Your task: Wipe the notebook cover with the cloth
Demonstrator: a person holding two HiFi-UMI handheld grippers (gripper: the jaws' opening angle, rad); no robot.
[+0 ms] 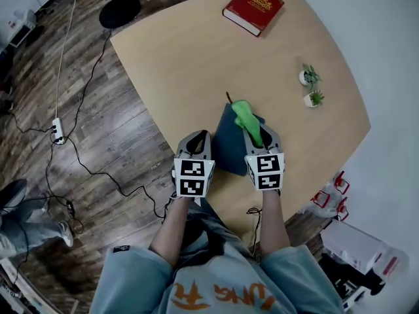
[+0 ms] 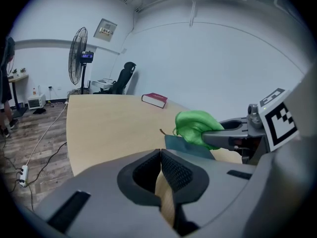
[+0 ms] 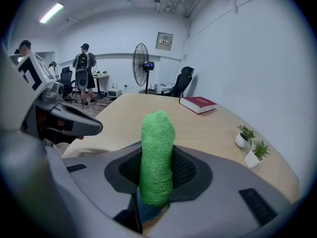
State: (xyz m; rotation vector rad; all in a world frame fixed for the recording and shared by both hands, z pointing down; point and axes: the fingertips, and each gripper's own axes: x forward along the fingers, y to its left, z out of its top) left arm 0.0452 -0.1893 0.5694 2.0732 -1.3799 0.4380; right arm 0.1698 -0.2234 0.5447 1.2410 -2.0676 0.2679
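The right tool is clamped on the green cloth, whose free end pokes ahead to meet the dark notebook just beneath it, while the left tool, jaws pressed together on nothing, waits beside the notebook by the desk rim, with bare room ahead.

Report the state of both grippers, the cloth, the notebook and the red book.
left gripper: jaws together, empty.
right gripper: shut on the green cloth.
green cloth: bunched, over the notebook.
notebook: closed, lying on the table.
red book: closed, at the table's far end.
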